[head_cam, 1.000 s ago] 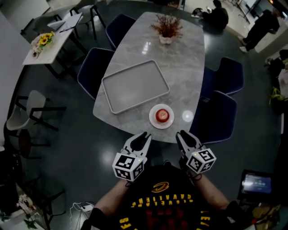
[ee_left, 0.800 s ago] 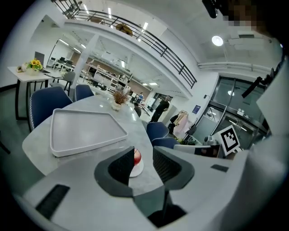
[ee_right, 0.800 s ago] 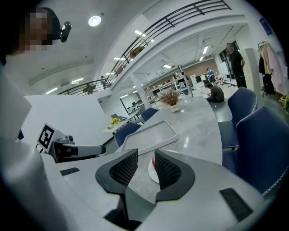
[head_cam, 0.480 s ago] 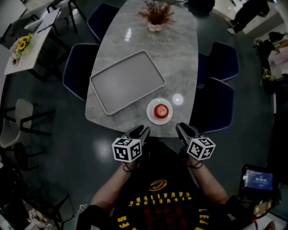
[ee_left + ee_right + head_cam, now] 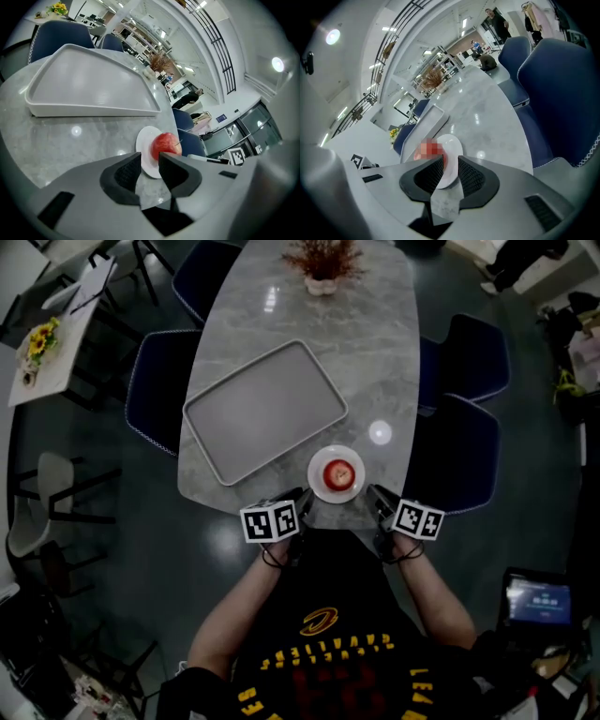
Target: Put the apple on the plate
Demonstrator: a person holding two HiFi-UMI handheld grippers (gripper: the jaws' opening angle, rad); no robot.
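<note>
A red apple [image 5: 338,474] sits on a small white plate [image 5: 322,486] near the front edge of the marble table [image 5: 375,352]. My left gripper [image 5: 301,496] hangs at that edge, just left of the plate, jaws open with nothing between them. My right gripper [image 5: 375,494] hangs just right of the plate, also open and holding nothing. In the left gripper view the apple [image 5: 165,144] and plate [image 5: 144,151] lie just beyond the left gripper [image 5: 149,165]. In the right gripper view the apple [image 5: 429,151] and plate [image 5: 453,146] lie just past the right gripper [image 5: 450,171].
A large grey tray [image 5: 264,409] lies left of and behind the plate. A vase of dried flowers [image 5: 323,263] stands at the table's far end. Blue chairs [image 5: 459,465] [image 5: 155,390] flank the table. A side table with sunflowers [image 5: 37,338] stands far left.
Both grippers have sunk and rolled, so their marker cubes now face up. Their tips have come level with the table's front edge on either side of the plate.
</note>
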